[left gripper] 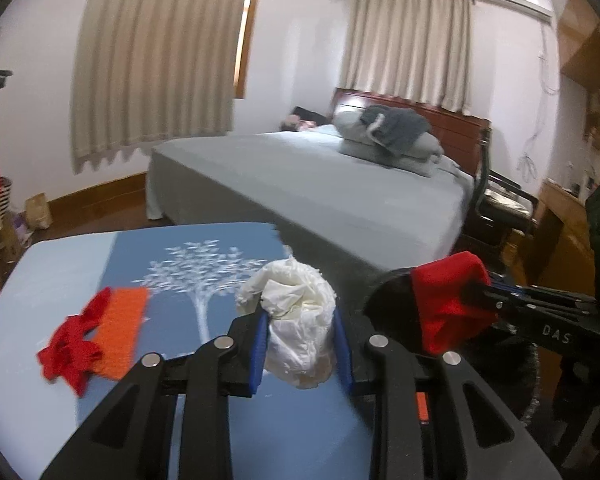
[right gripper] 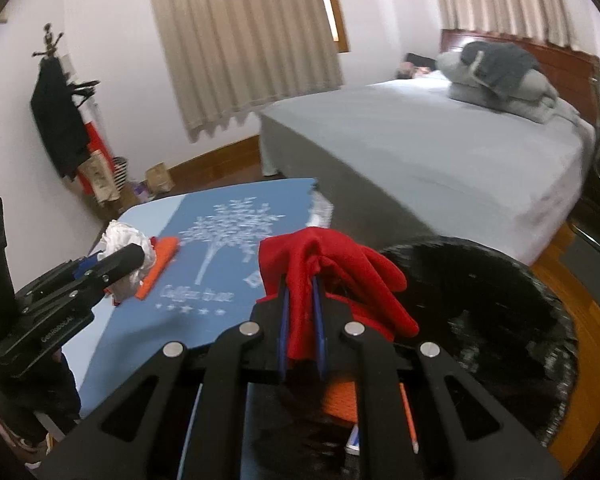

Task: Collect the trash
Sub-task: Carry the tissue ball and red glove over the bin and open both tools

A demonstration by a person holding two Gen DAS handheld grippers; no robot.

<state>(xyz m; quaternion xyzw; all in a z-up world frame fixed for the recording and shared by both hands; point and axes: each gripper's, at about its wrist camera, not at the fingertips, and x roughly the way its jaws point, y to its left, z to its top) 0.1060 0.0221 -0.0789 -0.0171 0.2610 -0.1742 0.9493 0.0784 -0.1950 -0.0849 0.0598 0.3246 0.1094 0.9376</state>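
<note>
both picks done: left gripper [left gripper: 300, 344] pinching the white paper wad [left gripper: 296, 320], right gripper [right gripper: 300, 320] clamped on red cloth scrap [right gripper: 328, 276], both over the black bin [right gripper: 480, 320]; orange sponge [left gripper: 120, 332] and red scrap [left gripper: 72, 344] left on the blue table [left gripper: 60, 272].

The left tongs [left gripper: 300, 332] hold a crumpled wad [left gripper: 296, 320] above the surface [left gripper: 60, 264], the wad between their pads. Left of them on the surface lies a flat mat [left gripper: 120, 332] with a cloth piece [left gripper: 74, 340] on its left edge. To the right, the right tongs [right gripper: 300, 320] grip a bunched cloth [right gripper: 332, 280] over a bin bag [right gripper: 480, 312]. Behind the surface stands the bed [left gripper: 320, 184], folded bedding [left gripper: 388, 136] near its headboard [left gripper: 440, 116].
</note>
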